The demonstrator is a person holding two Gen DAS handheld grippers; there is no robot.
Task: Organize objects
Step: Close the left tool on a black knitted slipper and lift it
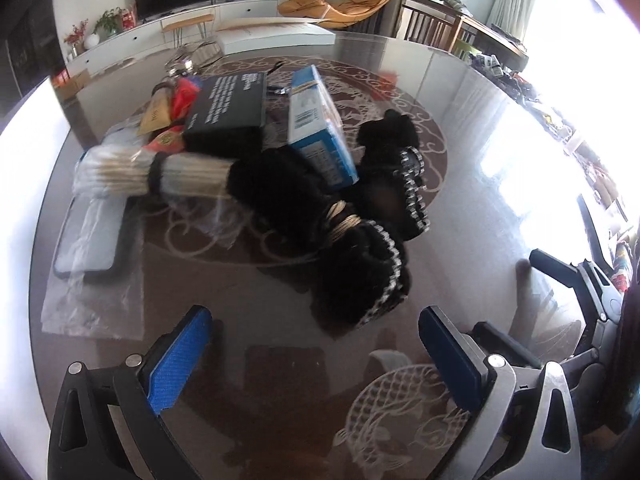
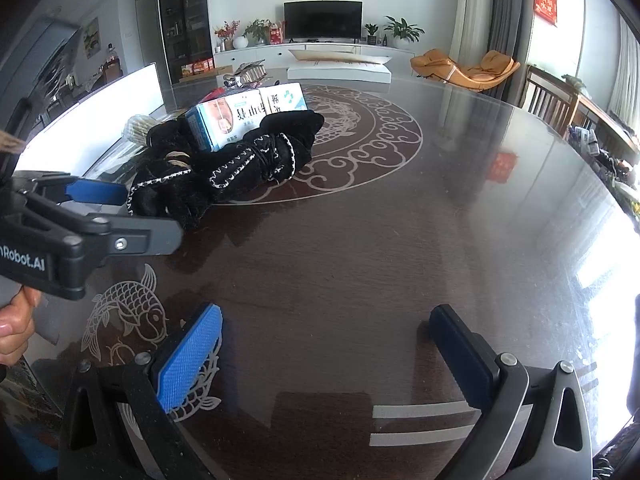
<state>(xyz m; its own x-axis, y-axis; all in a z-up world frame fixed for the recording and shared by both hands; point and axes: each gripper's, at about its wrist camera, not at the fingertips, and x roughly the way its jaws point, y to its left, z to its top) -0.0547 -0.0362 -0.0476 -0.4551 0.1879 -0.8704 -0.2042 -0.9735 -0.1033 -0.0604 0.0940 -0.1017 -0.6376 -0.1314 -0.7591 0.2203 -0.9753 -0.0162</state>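
Left wrist view is showing your left tongs (image 1: 316,360) hanging open and empty just short of the black fleece gloves (image 1: 356,276), which are lying on the desk (image 1: 480,184) against the blue box (image 1: 320,128); they are looking soft, light and squashy, so pinching the bound middle seems safest, while your right tongs (image 2: 326,354) are waiting open over bare glass.

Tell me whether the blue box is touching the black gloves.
Touching. In the left wrist view the blue box leans with its lower end resting on the black gloves; the right wrist view shows it propped against them.
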